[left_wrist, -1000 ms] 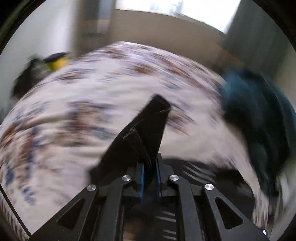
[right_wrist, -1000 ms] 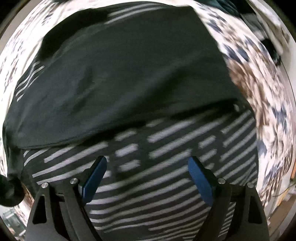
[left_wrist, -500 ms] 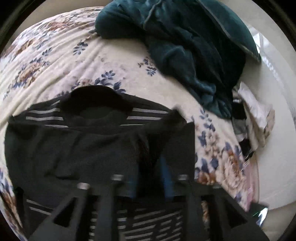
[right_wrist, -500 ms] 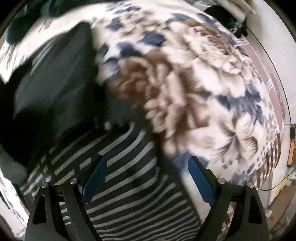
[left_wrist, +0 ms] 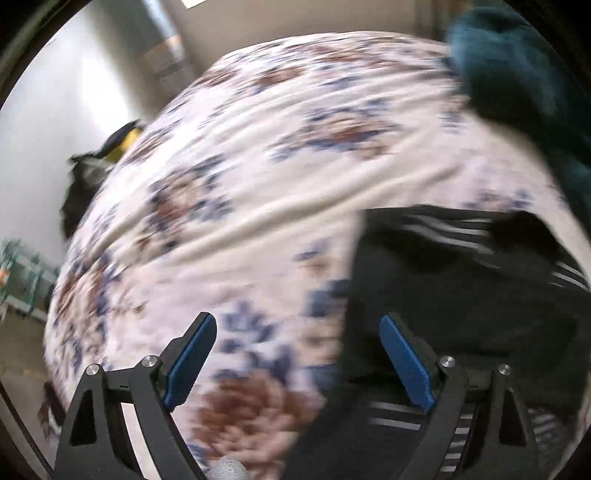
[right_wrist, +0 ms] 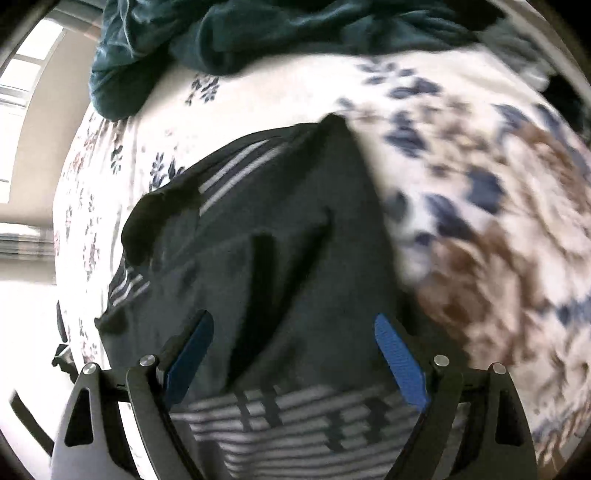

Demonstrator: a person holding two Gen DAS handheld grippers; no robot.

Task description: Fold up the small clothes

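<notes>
A black garment with white stripes (right_wrist: 288, 236) lies partly folded on the floral bedspread (right_wrist: 480, 206). In the left wrist view the same striped garment (left_wrist: 461, 280) fills the lower right. My left gripper (left_wrist: 299, 354) hovers over the garment's left edge and the bedspread (left_wrist: 258, 166), its jaws opening wide with nothing pressed between them. My right gripper (right_wrist: 295, 354) hangs open above the garment's folded black panel and striped hem, gripping nothing. Both views are blurred by motion.
A dark teal blanket (right_wrist: 258, 33) is heaped at the far end of the bed, and the same teal blanket (left_wrist: 524, 74) shows at the upper right. A black and yellow object (left_wrist: 110, 147) sits beyond the bed's left edge by a white wall.
My left gripper let go of the black sleeve fabric it had pinched, opened wide and swung left. My right gripper, open throughout, swept across the bed and now looks along the garment.
</notes>
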